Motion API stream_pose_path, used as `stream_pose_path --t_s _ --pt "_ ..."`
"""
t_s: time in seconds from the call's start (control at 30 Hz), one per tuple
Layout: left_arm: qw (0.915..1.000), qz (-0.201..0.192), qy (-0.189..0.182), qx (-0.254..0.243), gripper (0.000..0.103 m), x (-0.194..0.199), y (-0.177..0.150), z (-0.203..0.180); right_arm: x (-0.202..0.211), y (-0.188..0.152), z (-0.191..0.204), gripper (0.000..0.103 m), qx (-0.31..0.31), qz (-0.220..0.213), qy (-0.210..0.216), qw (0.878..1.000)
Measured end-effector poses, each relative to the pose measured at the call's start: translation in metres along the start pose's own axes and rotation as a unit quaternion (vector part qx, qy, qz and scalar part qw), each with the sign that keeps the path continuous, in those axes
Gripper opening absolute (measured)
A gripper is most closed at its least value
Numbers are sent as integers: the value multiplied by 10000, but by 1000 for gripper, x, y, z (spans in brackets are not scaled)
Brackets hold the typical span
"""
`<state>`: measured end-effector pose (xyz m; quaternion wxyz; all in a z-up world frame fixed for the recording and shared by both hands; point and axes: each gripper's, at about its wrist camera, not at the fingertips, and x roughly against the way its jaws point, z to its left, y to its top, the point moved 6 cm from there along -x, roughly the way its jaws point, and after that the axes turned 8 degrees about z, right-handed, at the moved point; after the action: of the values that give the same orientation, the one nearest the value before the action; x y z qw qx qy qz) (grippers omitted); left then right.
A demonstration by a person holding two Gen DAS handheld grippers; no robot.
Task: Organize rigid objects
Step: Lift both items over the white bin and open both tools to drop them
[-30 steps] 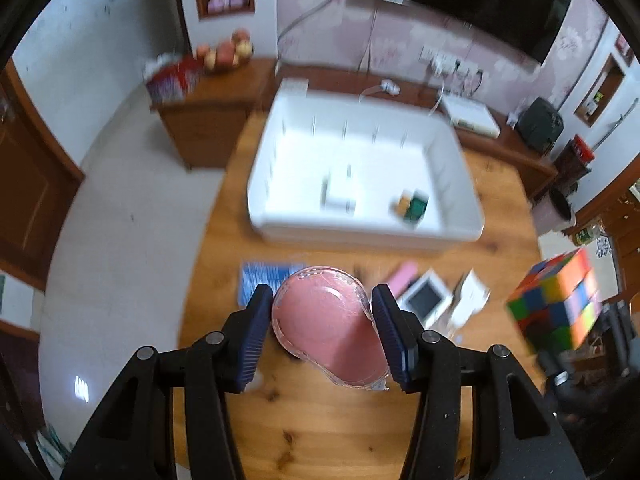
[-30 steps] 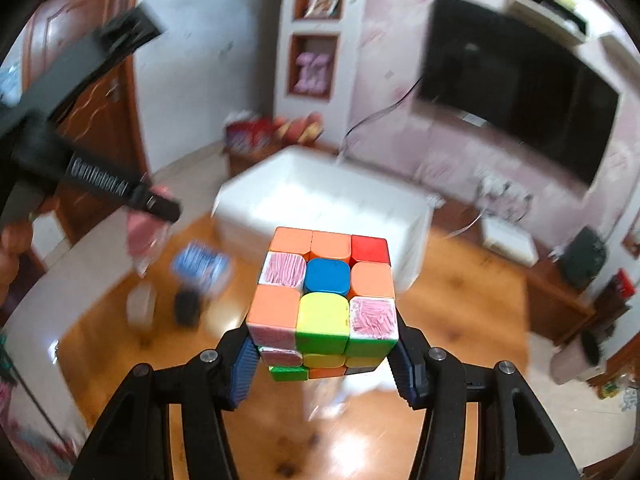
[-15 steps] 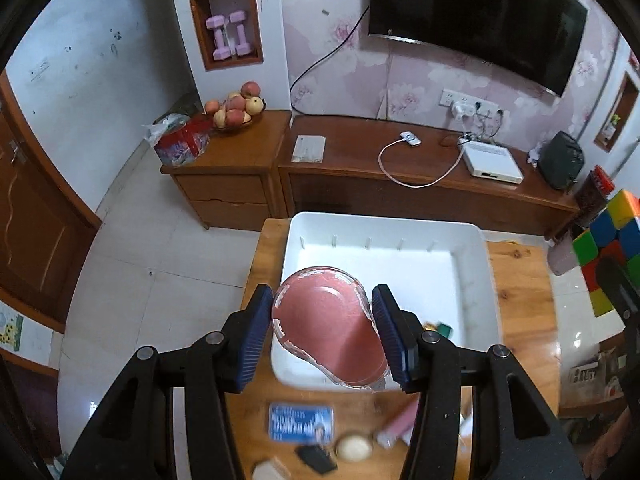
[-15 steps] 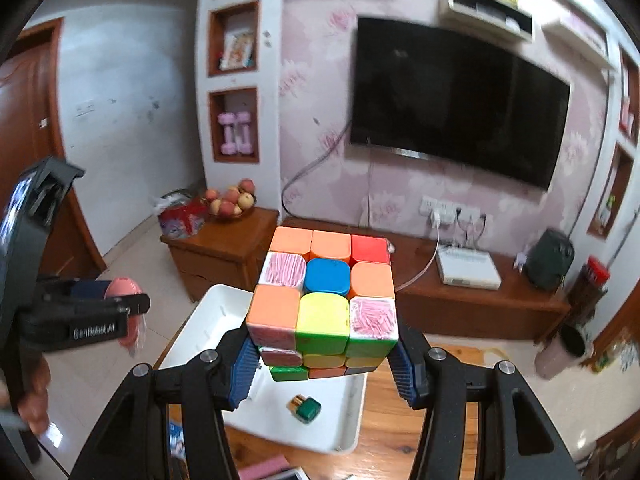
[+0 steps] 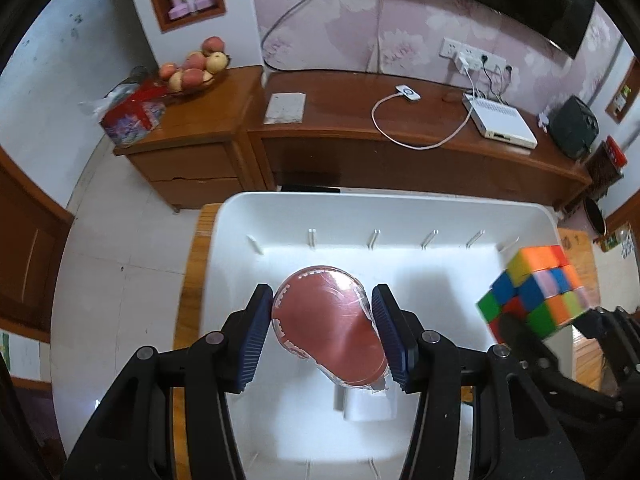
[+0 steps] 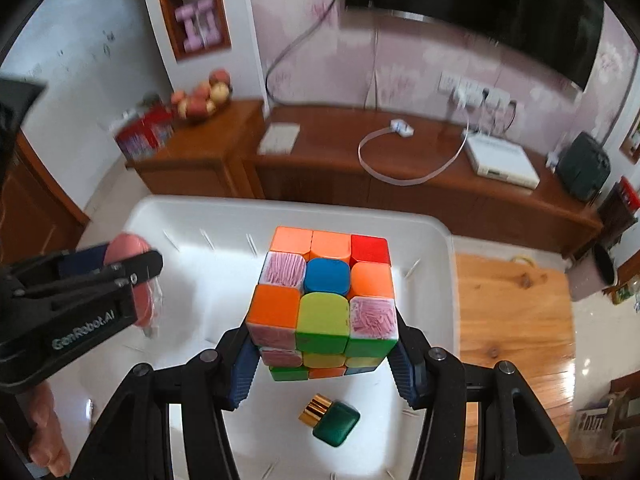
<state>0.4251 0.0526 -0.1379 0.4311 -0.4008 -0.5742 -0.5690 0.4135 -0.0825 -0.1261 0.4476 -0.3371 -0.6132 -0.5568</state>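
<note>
Now over the white bin (image 5: 224,240) on the wooden table (image 6: 512,300): both grippers up above its floor. Left gripper (image 5: 326,334) clamped on a pink wrapped disc (image 5: 328,330), near the bin's middle. Right gripper (image 6: 322,360) pinching a colour cube (image 6: 324,296), toward the bin's right wall. Down on the bin's floor, a white block (image 5: 370,404) and a small green bottle (image 6: 332,420).

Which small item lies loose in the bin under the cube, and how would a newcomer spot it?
Start at the white bin on the wooden table. On its floor, just below the colour cube held in the right gripper, lies a little green bottle on its side. Its gold cap and dark green body mark it out from everything else in the white bin.
</note>
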Motion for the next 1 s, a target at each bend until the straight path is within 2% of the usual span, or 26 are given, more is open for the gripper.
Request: stream_pose_path --t_s 0.17,0.5,0.63,0.7,0.77,1.0 --pt "9997 191 47 -135 55 -25 -1 -6 -37 -5 -2 57 -18 362 -46 9993" --pt "9985 526 116 -75 55 -59 -4 -6 -61 -11 -10 57 -103 827 0 9965" --pt "9970 768 -29 108 56 -65 -7 -3 -65 -15 -11 60 -157 992 64 9949" --pt "9951 939 -224 188 64 -65 -10 -3 -61 -16 -12 66 -175 939 143 9953" --pt "9951 918 -301 188 83 -60 -10 -4 -53 -15 -11 67 -159 820 146 9964" --pt "9973 691 -230 83 84 -22 -19 -1 -16 -16 -10 67 -65 497 148 9986"
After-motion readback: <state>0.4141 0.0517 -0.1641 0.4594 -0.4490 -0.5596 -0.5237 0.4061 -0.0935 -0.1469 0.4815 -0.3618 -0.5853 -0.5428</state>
